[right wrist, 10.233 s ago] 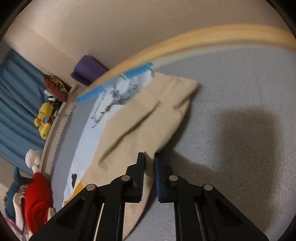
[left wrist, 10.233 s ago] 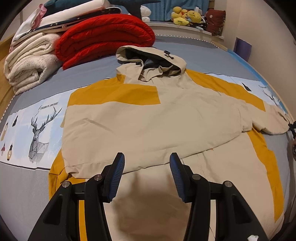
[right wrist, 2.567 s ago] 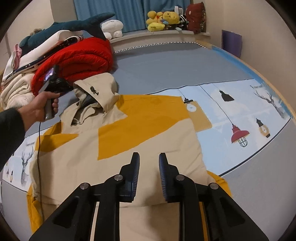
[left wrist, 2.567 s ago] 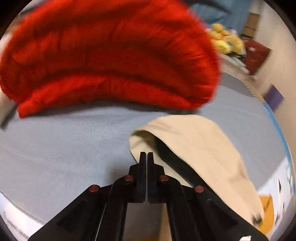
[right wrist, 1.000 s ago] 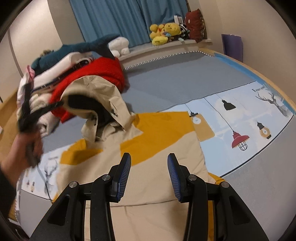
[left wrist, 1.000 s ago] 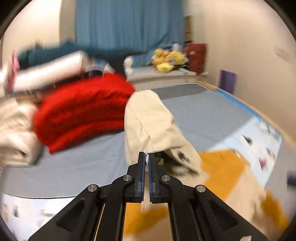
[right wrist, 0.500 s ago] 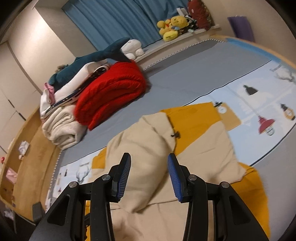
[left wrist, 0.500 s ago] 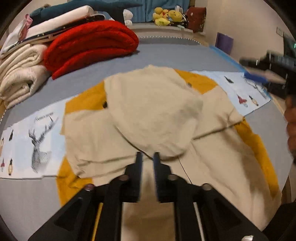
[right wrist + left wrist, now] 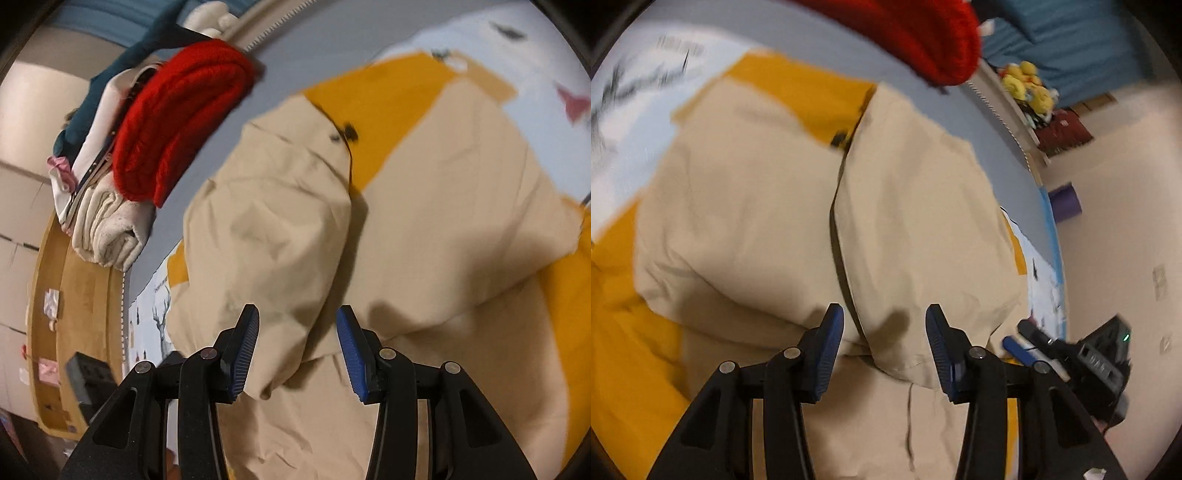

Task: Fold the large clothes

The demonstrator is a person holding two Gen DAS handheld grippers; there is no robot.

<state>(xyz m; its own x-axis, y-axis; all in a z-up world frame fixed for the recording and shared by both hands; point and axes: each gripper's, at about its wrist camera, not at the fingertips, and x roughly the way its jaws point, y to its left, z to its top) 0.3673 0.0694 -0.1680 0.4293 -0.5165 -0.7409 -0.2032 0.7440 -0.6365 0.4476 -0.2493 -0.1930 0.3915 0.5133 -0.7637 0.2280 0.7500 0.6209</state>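
**Both claws apart over one folded jacket**

Left claw (image 9: 884,347), in its own wrist view, has its jaws opening with nothing pinched: the two blue pads (image 9: 831,341) stand apart and do not press the cloth. One beige-and-yellow jacket (image 9: 768,229) lies spread on the bed (image 9: 990,140) just ahead of and under the tips, its hood (image 9: 916,221) folded down onto the body so that the hood's lower edge sits between the pads. Only this view shows the right claw (image 9: 1021,341) from outside, low to the right of the left claw, with its black body behind it. Far ahead, up and right, sit one cluster of yellow plush toys (image 9: 1030,90), a blue curtain (image 9: 1078,44) and a purple item (image 9: 1065,201) against the pale wall (image 9: 1123,184). One red blanket (image 9: 923,37) lies beyond the jacket.

Right claw (image 9: 297,345), in its wrist view, is likewise apart and grips nothing; the hood's (image 9: 273,229) free edge hangs between its pads. The jacket (image 9: 443,206) fills the space ahead and to the right. This view alone shows, up and left of the claw, a stack: the red blanket (image 9: 177,122), one cream blanket (image 9: 107,232) below it, and teal and white bedding above. A wooden bed frame (image 9: 70,295) curves at far left. The sheet is grey with a pale printed band bearing a deer (image 9: 162,328).
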